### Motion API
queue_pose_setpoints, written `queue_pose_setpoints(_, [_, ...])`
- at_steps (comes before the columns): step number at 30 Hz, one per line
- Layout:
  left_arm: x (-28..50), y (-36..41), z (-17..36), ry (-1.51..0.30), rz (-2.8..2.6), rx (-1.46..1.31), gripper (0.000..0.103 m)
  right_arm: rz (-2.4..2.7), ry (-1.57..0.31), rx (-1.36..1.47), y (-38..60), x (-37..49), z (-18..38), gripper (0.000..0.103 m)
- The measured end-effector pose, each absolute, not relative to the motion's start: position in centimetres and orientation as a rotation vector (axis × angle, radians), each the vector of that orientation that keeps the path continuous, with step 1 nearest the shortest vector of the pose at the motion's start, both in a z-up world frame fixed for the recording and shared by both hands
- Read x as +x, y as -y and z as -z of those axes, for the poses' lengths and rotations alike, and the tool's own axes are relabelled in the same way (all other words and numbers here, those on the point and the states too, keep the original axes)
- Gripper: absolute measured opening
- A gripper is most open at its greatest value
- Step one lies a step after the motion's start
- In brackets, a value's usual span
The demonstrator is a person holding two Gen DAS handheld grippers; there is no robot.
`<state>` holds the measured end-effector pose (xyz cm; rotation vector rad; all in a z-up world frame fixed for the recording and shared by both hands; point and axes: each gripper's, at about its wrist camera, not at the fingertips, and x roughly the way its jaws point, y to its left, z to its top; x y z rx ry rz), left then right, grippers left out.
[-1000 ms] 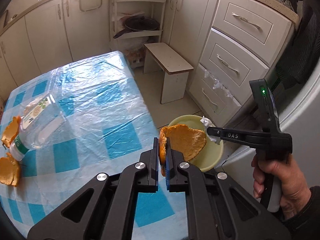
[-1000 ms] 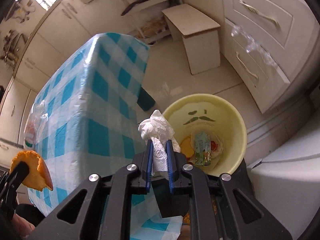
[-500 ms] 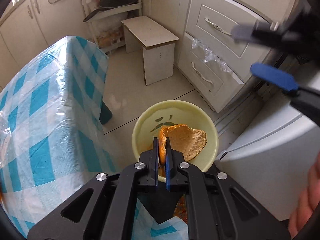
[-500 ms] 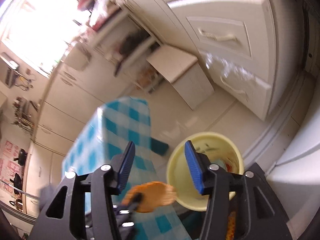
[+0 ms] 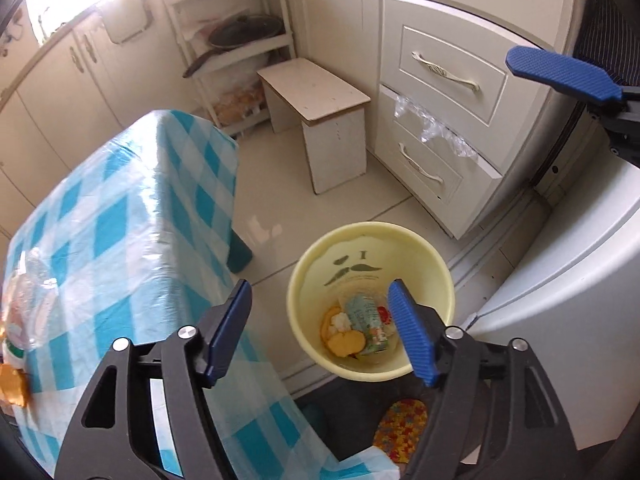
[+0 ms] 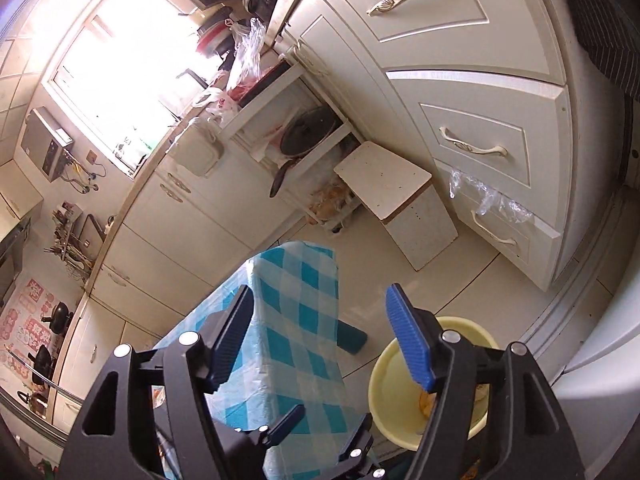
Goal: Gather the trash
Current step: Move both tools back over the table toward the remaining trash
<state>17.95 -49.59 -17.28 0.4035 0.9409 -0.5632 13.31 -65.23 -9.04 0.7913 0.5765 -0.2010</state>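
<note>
A pale yellow bin (image 5: 370, 240) stands on the floor beside the table; it holds orange peel (image 5: 346, 342), a crumpled packet (image 5: 366, 316) and other scraps. My left gripper (image 5: 320, 330) is open and empty above the bin's near rim. My right gripper (image 6: 320, 336) is open and empty, higher up; one of its blue fingers (image 5: 560, 72) shows at the upper right of the left wrist view. The bin also shows in the right wrist view (image 6: 386, 376). On the table's left edge lie a plastic bottle (image 5: 24, 312) and orange peel (image 5: 12, 388).
The table with a blue checked cloth (image 5: 120, 216) is left of the bin. A white drawer unit (image 5: 452, 112) and a small white stool (image 5: 320, 120) stand behind. A white appliance (image 5: 568, 320) is at the right. A shelf with a pan (image 5: 240, 32) stands at the back.
My left gripper carried the orange peel from the table over the bin and opened; the peel lies in the bin. My right gripper let go of the white tissue and rose.
</note>
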Motion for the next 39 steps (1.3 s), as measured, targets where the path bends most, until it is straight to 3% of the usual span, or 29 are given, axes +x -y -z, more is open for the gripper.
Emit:
queue_pose_setpoints(11, [16.5, 45.0, 14.2, -0.855, 0.504, 0.424, 0.085, 0.176, -0.584, 0.782, 63.6, 14.3, 8.7, 0.074])
queue_pose_setpoints(20, [15.7, 40.9, 12.8, -0.824, 0.455, 0.426, 0.091, 0.134, -0.63, 0.716, 60.9, 15.6, 8.7, 0.08])
queue_pose_setpoints(31, [16.1, 34.7, 12.4, -0.847, 0.374, 0.396, 0.092, 0.107, -0.691, 0.608, 57.6, 17.1, 9.1, 0.083])
queue_pose_setpoints(39, [18.0, 23.4, 11.7, -0.876, 0.174, 0.246, 0.092, 0.046, -0.748, 0.535, 54.3, 18.5, 9.7, 0.084])
